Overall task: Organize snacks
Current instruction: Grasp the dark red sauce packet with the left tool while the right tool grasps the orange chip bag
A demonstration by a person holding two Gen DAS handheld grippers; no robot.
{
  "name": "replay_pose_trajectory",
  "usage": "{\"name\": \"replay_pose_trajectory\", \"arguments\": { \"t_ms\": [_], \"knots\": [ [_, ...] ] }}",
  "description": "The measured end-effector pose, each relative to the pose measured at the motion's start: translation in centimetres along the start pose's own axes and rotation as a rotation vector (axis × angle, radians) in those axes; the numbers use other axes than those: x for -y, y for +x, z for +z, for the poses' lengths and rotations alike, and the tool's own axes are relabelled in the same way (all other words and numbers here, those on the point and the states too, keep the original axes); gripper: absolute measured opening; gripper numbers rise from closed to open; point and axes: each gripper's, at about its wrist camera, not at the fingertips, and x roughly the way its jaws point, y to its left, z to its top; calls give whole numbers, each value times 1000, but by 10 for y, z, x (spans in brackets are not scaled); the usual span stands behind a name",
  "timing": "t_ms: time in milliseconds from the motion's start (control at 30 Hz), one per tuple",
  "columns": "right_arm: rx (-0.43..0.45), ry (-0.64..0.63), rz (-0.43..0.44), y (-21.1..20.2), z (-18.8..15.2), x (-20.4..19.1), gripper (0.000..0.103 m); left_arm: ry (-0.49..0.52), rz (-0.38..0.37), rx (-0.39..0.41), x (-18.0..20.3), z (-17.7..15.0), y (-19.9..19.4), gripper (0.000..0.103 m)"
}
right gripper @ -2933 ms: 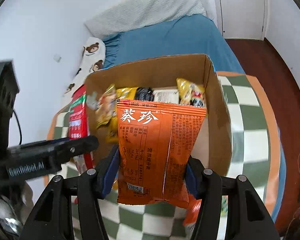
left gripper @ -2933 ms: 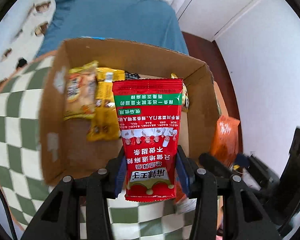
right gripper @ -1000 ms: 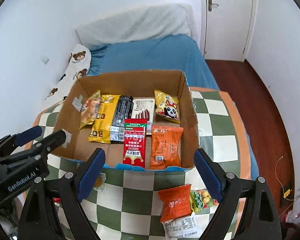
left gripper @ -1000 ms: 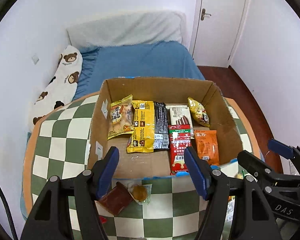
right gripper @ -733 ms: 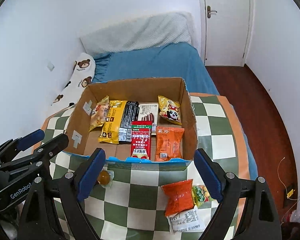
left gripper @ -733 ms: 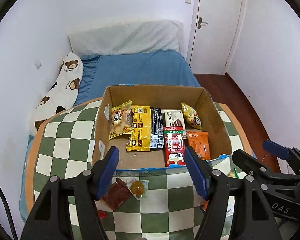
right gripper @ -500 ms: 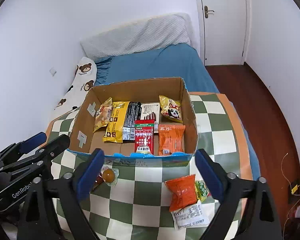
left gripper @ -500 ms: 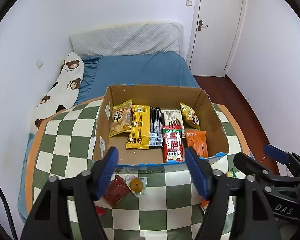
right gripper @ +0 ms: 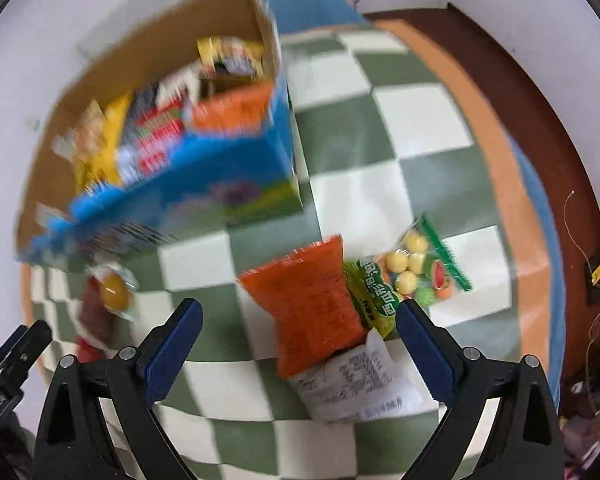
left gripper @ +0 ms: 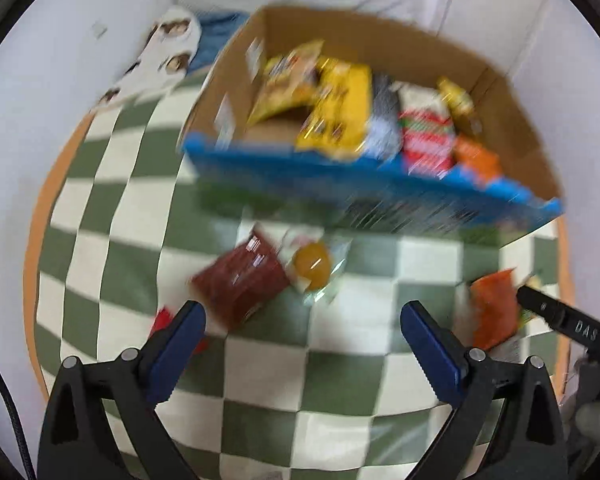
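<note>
Nearest the left wrist camera, the left tongs (left gripper: 302, 330) stand wide apart with nothing between their blue pads, hovering over the green-and-white checked counter (left gripper: 260, 364). Just beyond them lies a dark red packet (left gripper: 240, 280), and touching its right edge is a clear wrapper holding a round orange sweet (left gripper: 312, 264); a small bright red scrap (left gripper: 162, 318) shows beside the left pad. Nearest the right wrist camera, the right tongs (right gripper: 298, 320) are likewise spread wide and empty. Between and just past their pads lies an orange snack bag (right gripper: 312, 304), overlapping a white printed packet (right gripper: 356, 380) on its near side and a green bag of round candies (right gripper: 408, 276) on its far right side; all three rest on the counter outside the box. Farther off stands the open cardboard box (right gripper: 156, 40), blurred in both views, with a blue printed front wall (left gripper: 340, 184). Inside it lie several snack packs side by side: yellow packs (left gripper: 332, 108) toward the left, a red-and-white pack (left gripper: 424, 140) and an orange pack (right gripper: 232, 110) toward the right. Behind the box, a bear-print pillow (left gripper: 160, 52) lies by the white wall.
</note>
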Motion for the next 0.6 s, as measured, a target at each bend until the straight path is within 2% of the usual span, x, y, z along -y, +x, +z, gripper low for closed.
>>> {"name": "replay_pose_trajectory", "arguments": {
  "t_ms": [33, 100, 133, 167, 233, 467, 533, 600],
  "knots": [
    [-14, -28, -18, 12, 0, -3, 99, -5, 15, -16, -4, -5, 7, 100],
    [-31, -60, -65, 33, -1, -7, 90, -19, 41, -40, -16, -14, 18, 100],
    [-49, -63, -62, 44, -2, -9, 71, -29, 58, -52, -23, -18, 23, 100],
    [-56, -58, -49, 48, -3, -11, 66, -38, 73, -63, -30, -22, 28, 100],
    [-48, -78, -54, 52, -7, -21, 65, -70, 97, -91, -47, -29, 35, 100],
    [-102, -158, 57, 60, -42, -78, 64, -174, 143, -98, -97, -30, 35, 100],
    [-125, -170, 84, 65, -50, -91, 64, -164, 141, -99, -104, -24, 38, 100],
    [-138, -193, 82, 69, -55, -101, 64, -111, 140, -90, -103, -15, 40, 100]
  ]
}}
